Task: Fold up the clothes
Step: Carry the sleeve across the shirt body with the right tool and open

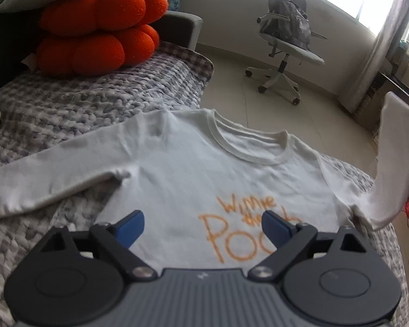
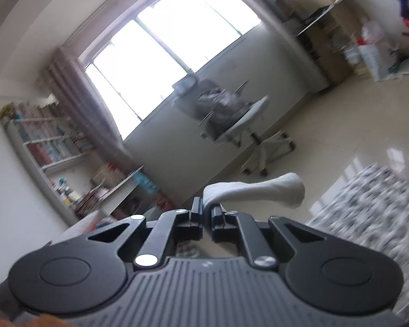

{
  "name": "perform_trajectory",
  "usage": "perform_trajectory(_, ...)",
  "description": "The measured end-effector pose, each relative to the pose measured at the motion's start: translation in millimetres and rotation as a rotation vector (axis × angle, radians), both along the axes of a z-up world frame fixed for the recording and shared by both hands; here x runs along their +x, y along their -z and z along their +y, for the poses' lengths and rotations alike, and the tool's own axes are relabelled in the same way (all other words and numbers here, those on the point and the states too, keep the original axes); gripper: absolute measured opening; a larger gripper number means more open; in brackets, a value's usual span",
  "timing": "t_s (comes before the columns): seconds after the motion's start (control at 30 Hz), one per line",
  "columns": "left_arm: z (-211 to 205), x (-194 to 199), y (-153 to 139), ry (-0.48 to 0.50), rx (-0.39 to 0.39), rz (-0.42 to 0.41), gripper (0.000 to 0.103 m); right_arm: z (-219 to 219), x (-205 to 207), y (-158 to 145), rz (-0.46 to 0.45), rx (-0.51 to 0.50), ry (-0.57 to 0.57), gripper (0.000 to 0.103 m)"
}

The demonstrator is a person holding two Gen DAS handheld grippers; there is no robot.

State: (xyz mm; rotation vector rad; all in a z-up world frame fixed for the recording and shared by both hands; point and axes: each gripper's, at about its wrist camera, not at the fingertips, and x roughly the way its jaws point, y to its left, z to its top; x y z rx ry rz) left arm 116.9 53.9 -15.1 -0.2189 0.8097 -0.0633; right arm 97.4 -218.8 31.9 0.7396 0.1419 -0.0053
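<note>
— Where are we with the shirt (image 1: 182,163)?
— Spread front-up on the bed (image 1: 101,95); our right fingers (image 2: 207,212) pinch one sleeve (image 2: 259,189) aloft, left fingers (image 1: 201,224) gape empty. Body unfolded.

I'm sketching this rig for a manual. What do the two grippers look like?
Both share one build: a grey ribbed body with a small pale mark, two round black discs at its sides, and black linkage arms with silver pivot bolts. The left gripper has blue finger pads; the right gripper's fingers look black. No cables or sleeves show.
</note>
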Motion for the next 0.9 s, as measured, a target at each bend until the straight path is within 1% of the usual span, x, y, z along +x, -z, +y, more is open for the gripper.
perform_trajectory(0.13, 8, 15, -3, -0.015, -0.018, 0.021, 0.094, 20, 11, 4, 0.02, -0.01, -0.085, 0.007)
perform_trajectory(0.33, 21, 38, -16, -0.055, -0.052, 0.041, 0.095, 48, 19, 16, 0.055, -0.065, -0.193, 0.007)
perform_trajectory(0.47, 27, 42, -18, -0.066, -0.116, 0.038, 0.095, 63, 23, 27, 0.09, -0.092, -0.261, 0.007)
perform_trajectory(0.6, 30, 39, -11, -0.062, -0.144, 0.024, 0.095, 76, 28, 43, 0.155, -0.109, -0.332, 0.007)
perform_trajectory(0.77, 30, 31, -3, -0.057, -0.127, -0.013, 0.095, 91, 31, 63, 0.252, -0.151, -0.424, 0.007)
perform_trajectory(0.9, 28, 27, 0, -0.061, -0.125, -0.034, 0.093, 92, 37, 78, 0.337, -0.15, -0.458, 0.007)
